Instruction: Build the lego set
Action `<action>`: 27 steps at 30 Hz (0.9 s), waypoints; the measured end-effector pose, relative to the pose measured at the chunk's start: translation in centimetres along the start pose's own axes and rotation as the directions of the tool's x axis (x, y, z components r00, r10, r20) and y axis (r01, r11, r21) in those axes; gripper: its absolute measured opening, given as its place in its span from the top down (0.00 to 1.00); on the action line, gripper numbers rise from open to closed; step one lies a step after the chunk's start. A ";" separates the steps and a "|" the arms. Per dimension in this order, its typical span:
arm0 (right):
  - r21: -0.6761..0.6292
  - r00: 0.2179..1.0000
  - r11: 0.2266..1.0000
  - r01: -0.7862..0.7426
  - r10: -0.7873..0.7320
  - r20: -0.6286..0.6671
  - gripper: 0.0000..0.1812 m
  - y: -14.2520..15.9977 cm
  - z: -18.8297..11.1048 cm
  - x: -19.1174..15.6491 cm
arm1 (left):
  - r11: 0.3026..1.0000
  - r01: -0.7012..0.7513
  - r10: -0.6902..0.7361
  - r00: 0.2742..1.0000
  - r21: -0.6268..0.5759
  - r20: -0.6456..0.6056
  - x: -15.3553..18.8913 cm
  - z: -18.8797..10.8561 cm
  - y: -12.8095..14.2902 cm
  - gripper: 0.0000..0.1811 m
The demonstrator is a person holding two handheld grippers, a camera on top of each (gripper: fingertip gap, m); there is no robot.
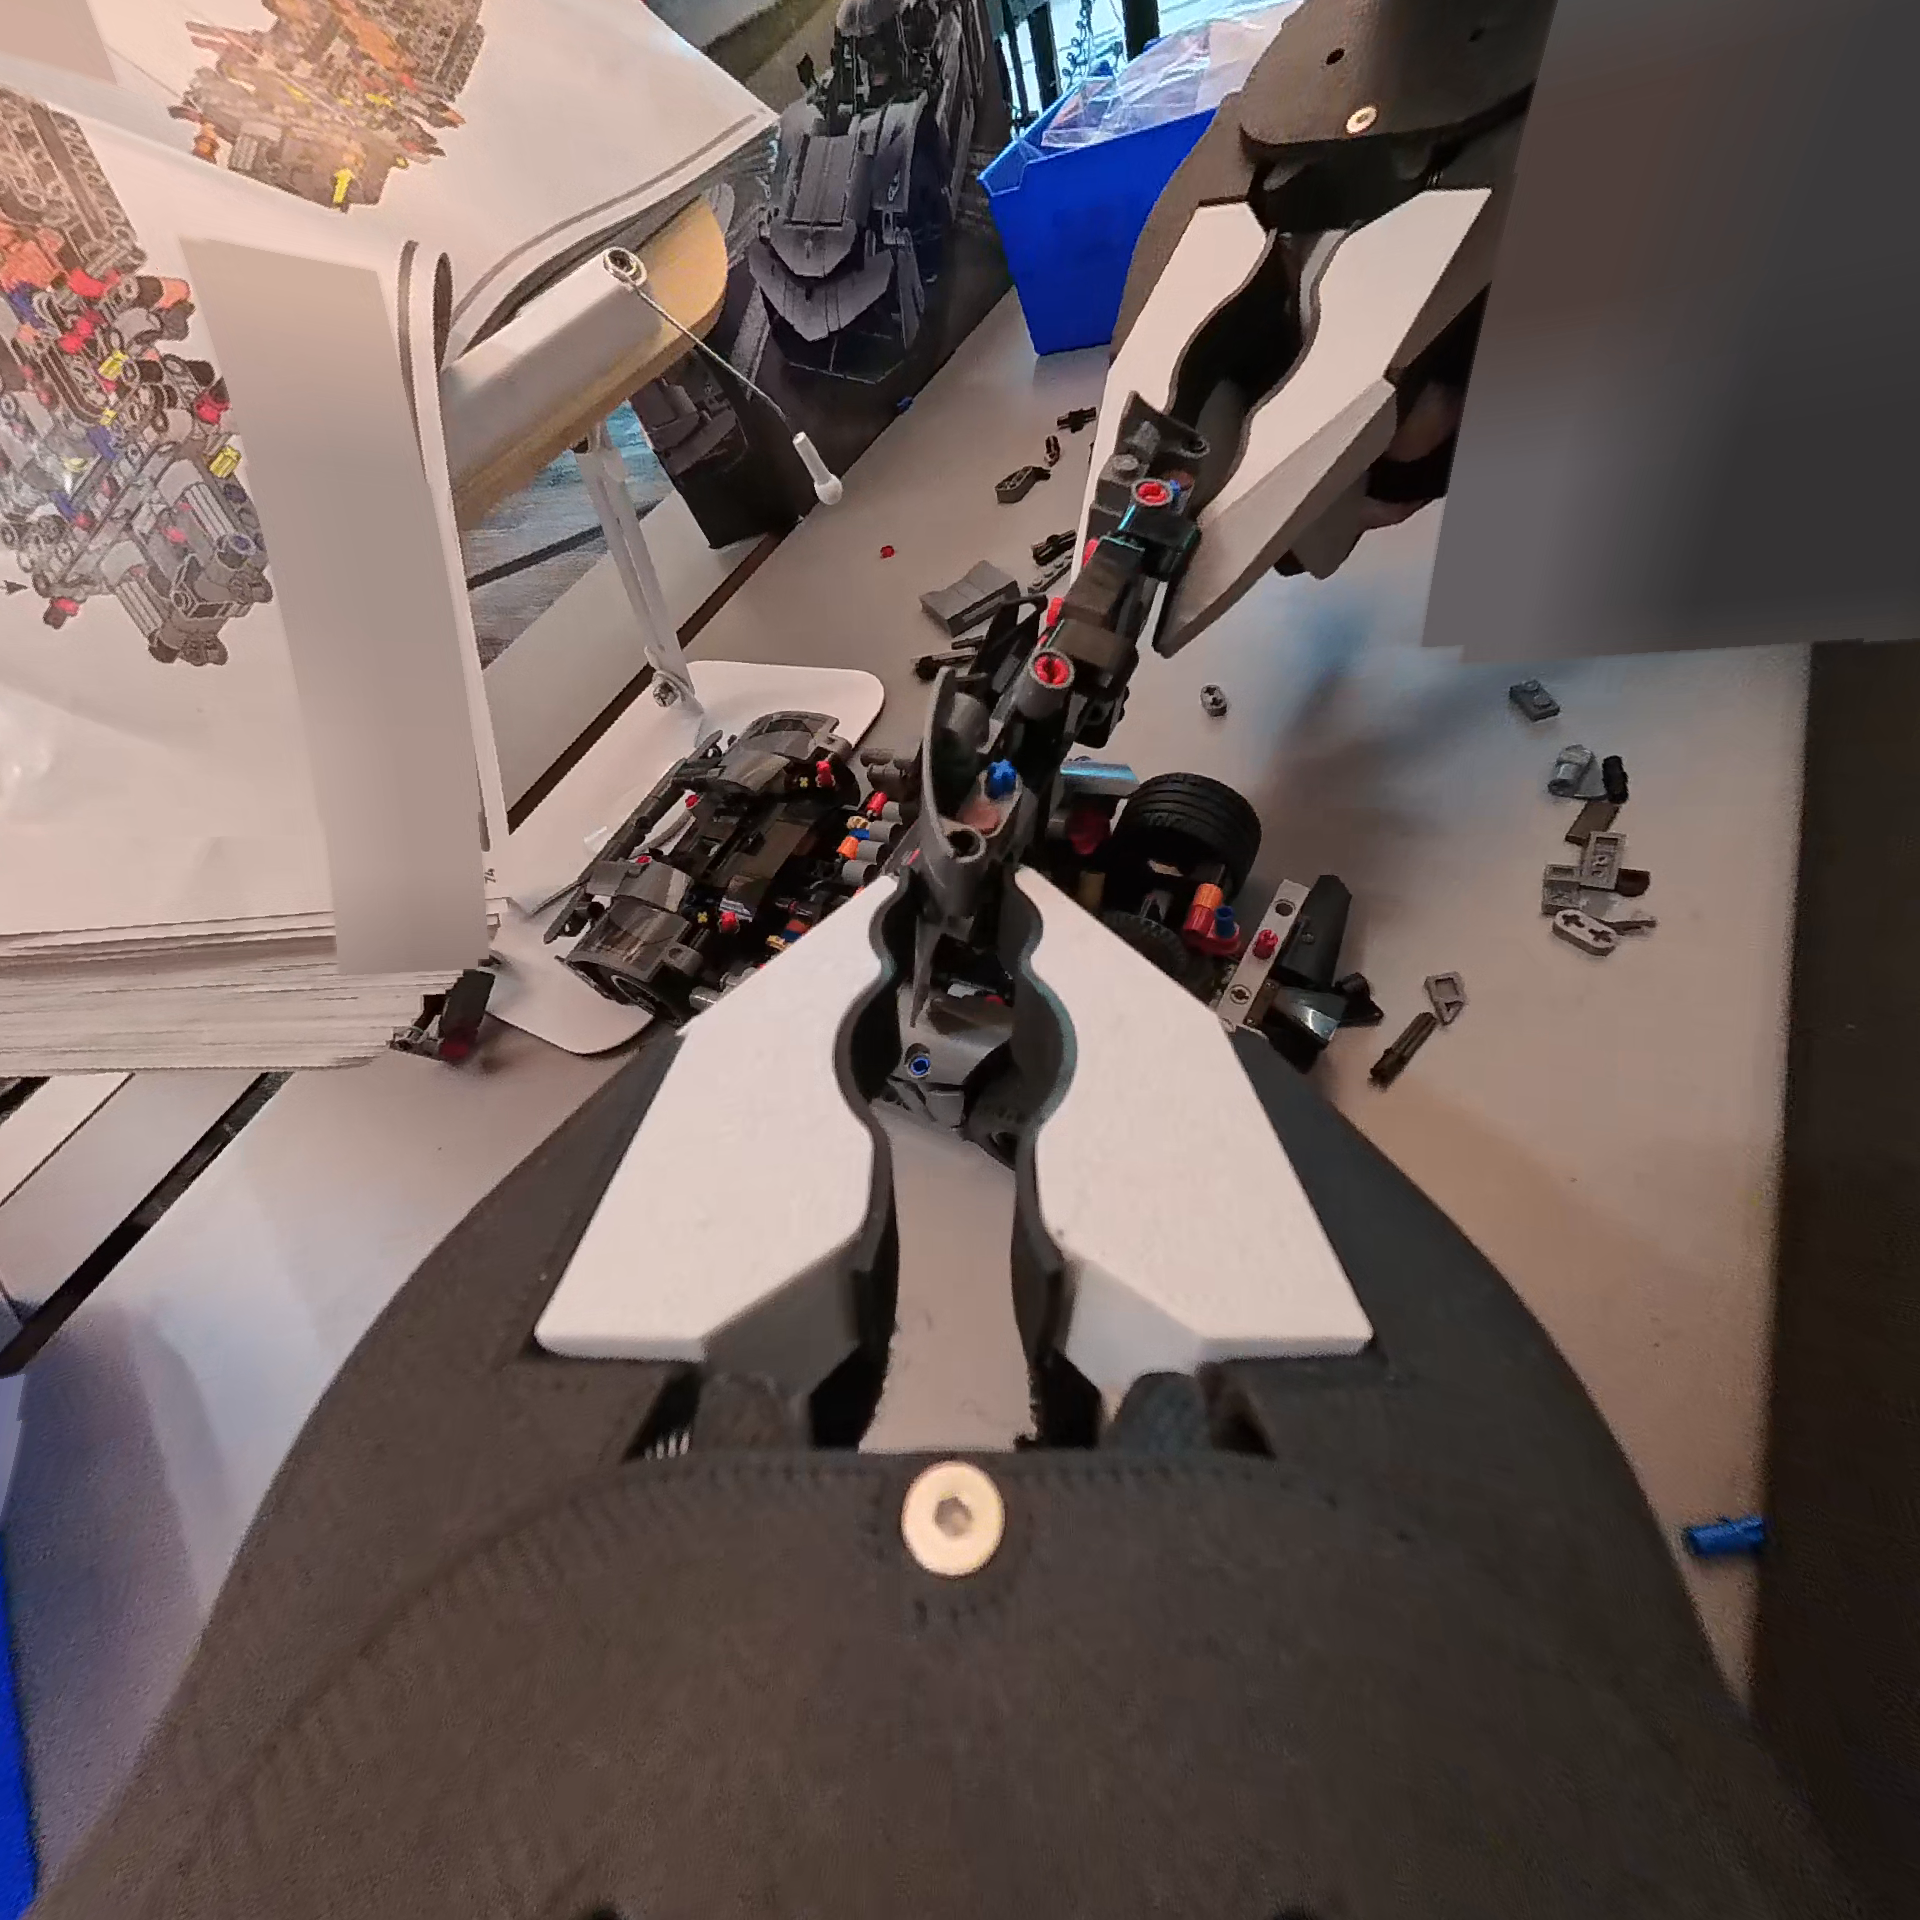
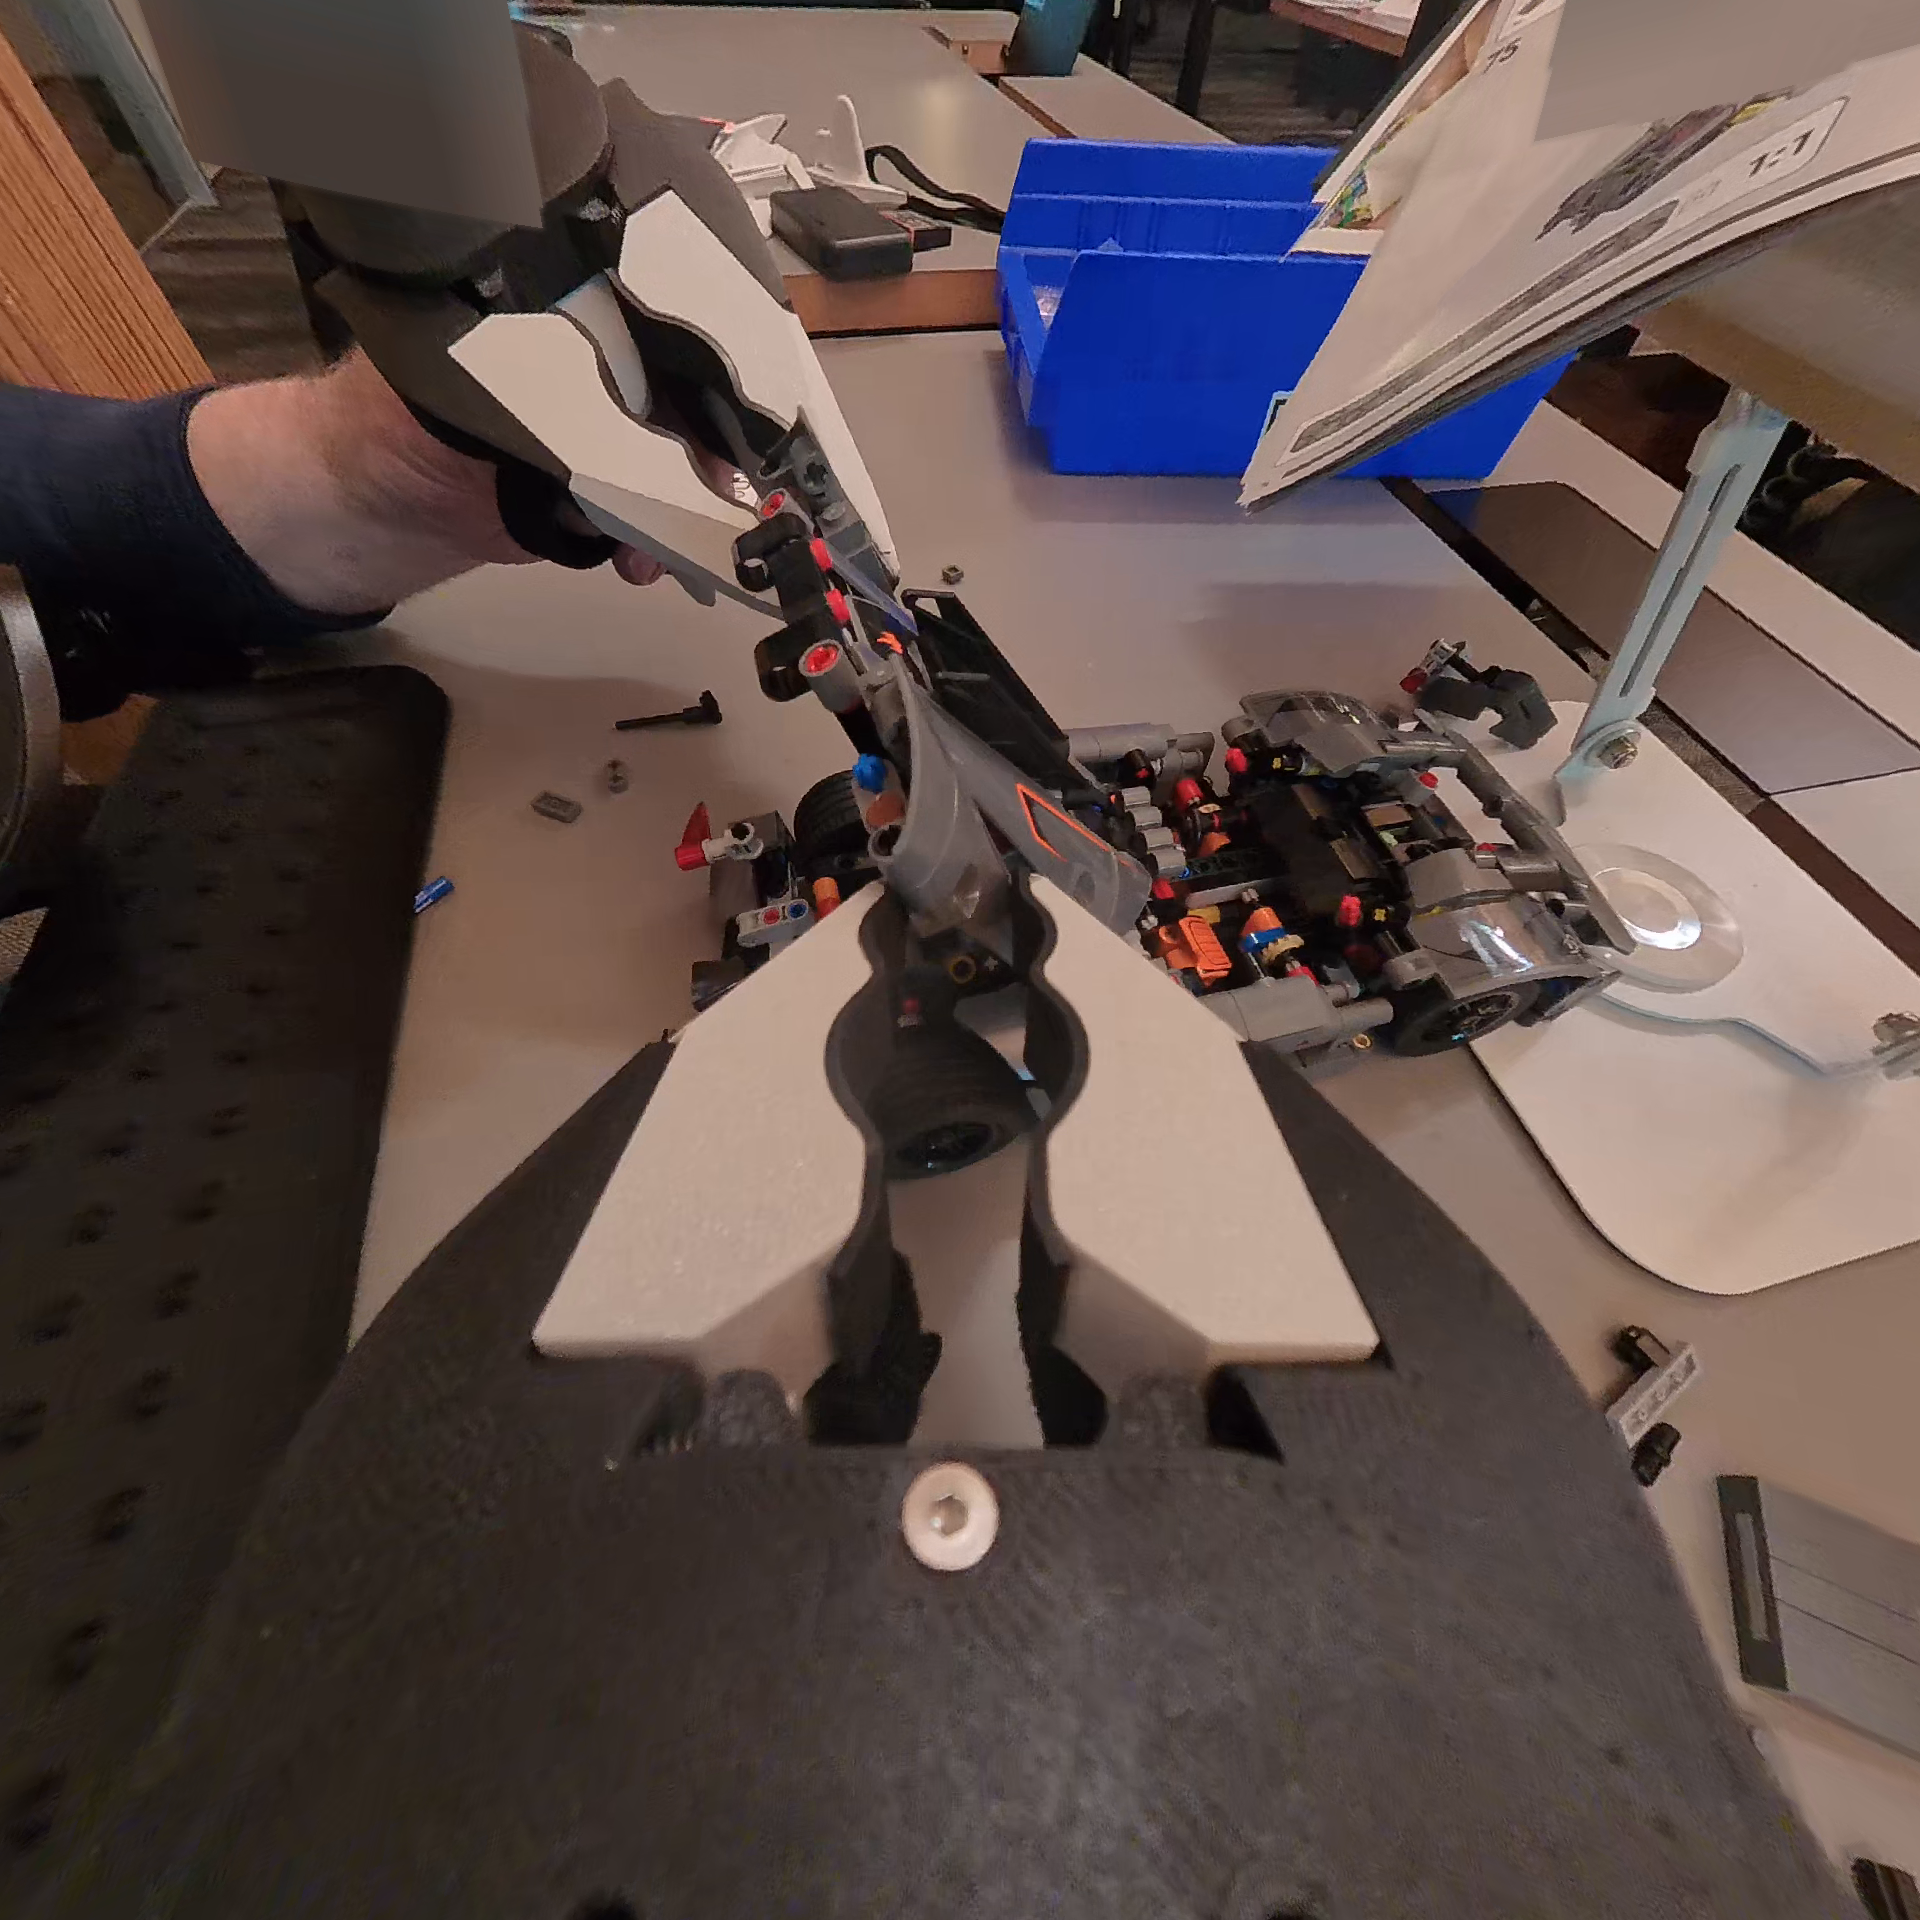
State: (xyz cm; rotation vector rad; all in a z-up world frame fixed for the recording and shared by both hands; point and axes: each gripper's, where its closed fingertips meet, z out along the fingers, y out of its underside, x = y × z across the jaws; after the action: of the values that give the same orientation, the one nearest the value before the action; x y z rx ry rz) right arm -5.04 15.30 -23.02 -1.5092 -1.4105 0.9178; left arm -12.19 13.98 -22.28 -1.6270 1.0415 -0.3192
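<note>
- Left wrist view, L to R: instruction booklet (image 1: 156, 520) on its stand. Car chassis (image 1: 707, 883) lies just beside it on the table (image 1: 1403, 748).
- Left gripper (image 1: 956, 894): clamped on the lower grey curved end of the sub-assy (image 1: 1039, 707). Part is held tilted in the air over the chassis and isn't seated.
- Handling, my read: sub-assy is light, stiff along its length and weak at the pin joints. Thin curved panel will likely pop off if twisted. Grab the beam sections, not the panel edges or the red pin heads. Smooth plastic, so could slip in the pads.
- Blue bin (image 1: 1070, 260) at the back: looks like clear bags inside, can't confirm contents.
- Right gripper (image 1: 1127, 592): closed on the upper end w/ the red pins. So it's held at both ends, and uneven pull could split it.
- Far R: loose parts (image 1: 1590, 883) scattered on the table, not in any container.
</note>
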 end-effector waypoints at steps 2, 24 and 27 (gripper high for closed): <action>-0.003 1.000 1.000 0.012 -0.012 0.011 0.89 0.1 -0.1 -0.3 | 1.000 -0.024 0.024 1.000 -0.015 -0.012 0.3 -0.1 0.3 0.93; -0.149 0.543 0.648 -0.747 0.723 0.427 0.70 1.0 -1.2 -1.3 | 0.544 0.815 -0.787 0.414 -0.199 -0.458 0.8 -1.9 0.9 0.70; -0.136 0.479 0.593 -0.794 0.747 0.460 0.71 0.6 -1.2 -0.9 | 0.470 0.846 -0.809 0.299 -0.252 -0.506 1.4 -1.2 0.4 0.67</action>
State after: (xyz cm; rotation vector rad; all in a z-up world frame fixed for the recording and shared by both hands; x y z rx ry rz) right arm -3.79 14.32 -23.16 -1.9652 -0.8892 2.0192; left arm -12.39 12.08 -22.65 -1.9514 0.4340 -1.6492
